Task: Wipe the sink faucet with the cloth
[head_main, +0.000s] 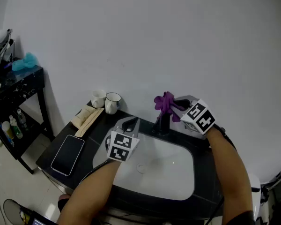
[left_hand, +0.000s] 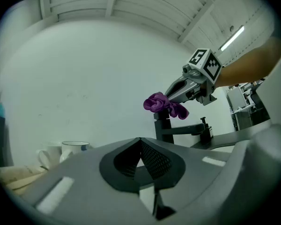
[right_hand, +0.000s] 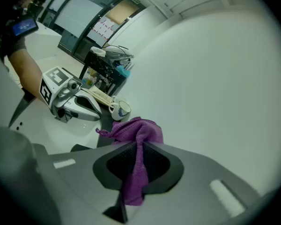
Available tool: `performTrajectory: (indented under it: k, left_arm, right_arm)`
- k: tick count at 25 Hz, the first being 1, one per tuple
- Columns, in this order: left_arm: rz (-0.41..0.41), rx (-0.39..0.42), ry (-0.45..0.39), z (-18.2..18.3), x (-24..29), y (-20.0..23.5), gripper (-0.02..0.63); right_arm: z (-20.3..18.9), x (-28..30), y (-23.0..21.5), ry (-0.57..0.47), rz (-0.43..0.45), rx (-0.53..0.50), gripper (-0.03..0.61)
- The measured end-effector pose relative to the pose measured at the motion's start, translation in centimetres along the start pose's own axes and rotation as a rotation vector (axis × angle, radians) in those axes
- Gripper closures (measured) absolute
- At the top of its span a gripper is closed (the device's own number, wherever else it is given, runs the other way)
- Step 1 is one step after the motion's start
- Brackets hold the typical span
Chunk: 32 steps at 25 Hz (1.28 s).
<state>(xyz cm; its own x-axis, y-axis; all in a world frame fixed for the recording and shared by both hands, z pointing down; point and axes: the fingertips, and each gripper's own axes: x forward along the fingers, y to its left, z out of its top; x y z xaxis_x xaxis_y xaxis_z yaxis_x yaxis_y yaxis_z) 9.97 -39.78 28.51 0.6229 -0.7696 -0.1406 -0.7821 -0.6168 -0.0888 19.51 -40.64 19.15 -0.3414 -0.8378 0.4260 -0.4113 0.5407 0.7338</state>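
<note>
A black faucet (head_main: 161,124) stands at the back rim of the white sink (head_main: 178,172). My right gripper (head_main: 174,105) is shut on a purple cloth (head_main: 165,102), pressing it on the faucet's top. The left gripper view shows the cloth (left_hand: 160,103) bunched over the faucet (left_hand: 166,128). In the right gripper view the cloth (right_hand: 136,139) hangs pinched between the jaws. My left gripper (head_main: 131,123) hovers over the sink's left rim, shut, with nothing in it.
Two white mugs (head_main: 106,100) stand at the back left of the black counter (head_main: 96,132). A phone (head_main: 68,153) and a tan packet (head_main: 85,117) lie on its left part. A black shelf (head_main: 11,107) with bottles stands further left.
</note>
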Motion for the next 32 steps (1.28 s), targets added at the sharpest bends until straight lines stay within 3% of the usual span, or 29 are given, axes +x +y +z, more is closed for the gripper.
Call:
performTrajectory:
  k: [5,18,24,32]
  left_arm:
    - [-0.023,0.033,0.021,-0.3,-1.0,-1.5,0.595]
    - [0.048,0.005,0.029,-0.1,-3.3,-0.3,0.595]
    - [0.057,0.006,0.028,0.0,-3.3,0.0,0.595]
    - [0.011,0.023,0.004,0.6,-2.7,-1.1,0.595]
  right_arm:
    - [0.2,-1.5,2.7,0.006,0.043,0.004,0.538]
    - [4.1,-7.4,9.5,-0.079,0.130,-0.179,0.538]
    - [1.2,-5.9,10.1,-0.036,0.154,-0.119,0.538]
    - [-3.3,-1.3,7.1,0.020,0.095,0.022,0.538]
